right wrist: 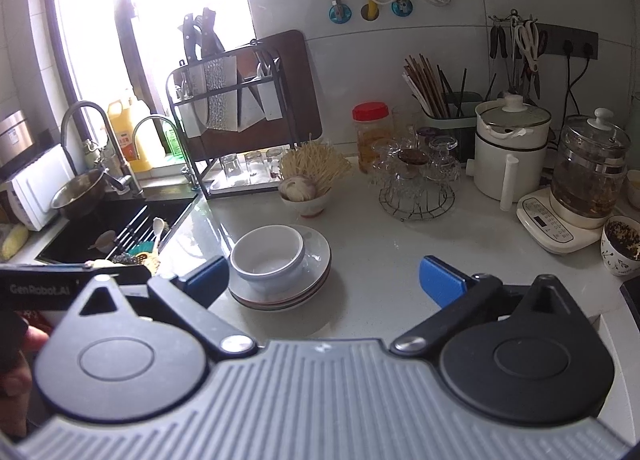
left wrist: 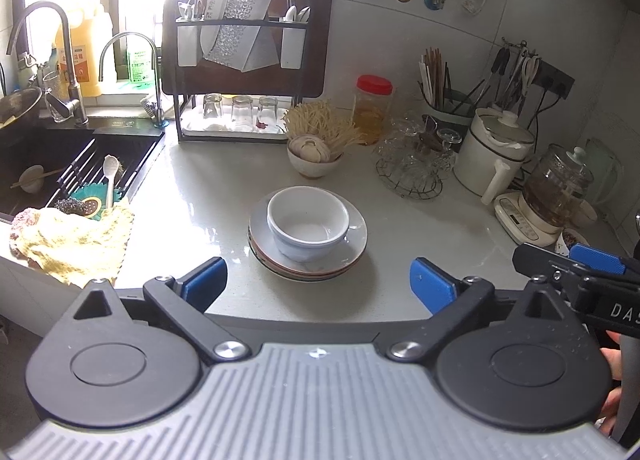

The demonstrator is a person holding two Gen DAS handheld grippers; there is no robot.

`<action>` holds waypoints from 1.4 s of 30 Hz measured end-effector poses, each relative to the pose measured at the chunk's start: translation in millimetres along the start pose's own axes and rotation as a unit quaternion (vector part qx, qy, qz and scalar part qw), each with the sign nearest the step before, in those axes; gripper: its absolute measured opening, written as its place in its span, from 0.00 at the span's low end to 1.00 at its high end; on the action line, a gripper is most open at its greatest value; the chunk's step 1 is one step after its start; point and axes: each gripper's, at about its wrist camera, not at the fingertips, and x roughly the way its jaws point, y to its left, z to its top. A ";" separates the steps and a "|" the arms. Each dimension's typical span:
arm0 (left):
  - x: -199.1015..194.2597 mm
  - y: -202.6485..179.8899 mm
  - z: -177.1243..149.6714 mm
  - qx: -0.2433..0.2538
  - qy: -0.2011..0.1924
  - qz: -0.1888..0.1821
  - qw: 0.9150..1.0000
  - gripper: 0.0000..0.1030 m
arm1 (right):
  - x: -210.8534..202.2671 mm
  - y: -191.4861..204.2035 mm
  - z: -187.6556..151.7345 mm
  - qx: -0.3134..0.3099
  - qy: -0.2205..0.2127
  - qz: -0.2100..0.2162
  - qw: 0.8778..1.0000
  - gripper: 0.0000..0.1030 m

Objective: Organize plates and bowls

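A white bowl [left wrist: 307, 222] sits upright in a stack of plates [left wrist: 354, 248] on the pale counter, near the front edge. It also shows in the right wrist view, bowl [right wrist: 269, 254] on plates [right wrist: 316, 260]. My left gripper [left wrist: 318, 284] is open and empty, just short of the stack, its blue pads on either side of it. My right gripper [right wrist: 324, 280] is open and empty, to the right of the stack and short of it. Its tip shows in the left wrist view [left wrist: 576, 260] at far right.
A small bowl of garlic with enoki mushrooms [left wrist: 316, 152] stands behind the stack. A sink [left wrist: 60, 164] with a rack, spoon and yellow cloth [left wrist: 76, 238] lies left. A knife and glass rack [left wrist: 240, 72], a wire glass holder [left wrist: 416, 164], a white pot [left wrist: 496, 152] and a kettle [left wrist: 556, 188] stand behind and right.
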 end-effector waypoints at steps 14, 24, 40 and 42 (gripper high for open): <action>-2.5 -2.0 -0.7 0.012 0.002 0.012 1.000 0.97 | -3.0 0.3 -2.5 0.008 0.000 -0.006 1.000 1.00; -5.0 -2.7 -3.3 0.007 0.005 0.016 1.000 0.98 | -1.7 0.6 -4.4 0.009 0.003 -0.004 1.000 1.00; -5.7 -8.6 -3.2 0.010 0.001 0.022 1.000 0.98 | -5.3 -1.4 -4.7 0.012 -0.001 -0.005 1.000 1.00; -6.3 -8.8 -3.0 0.010 0.001 0.024 1.000 0.98 | -5.1 -1.0 -4.6 0.011 -0.001 -0.006 1.000 1.00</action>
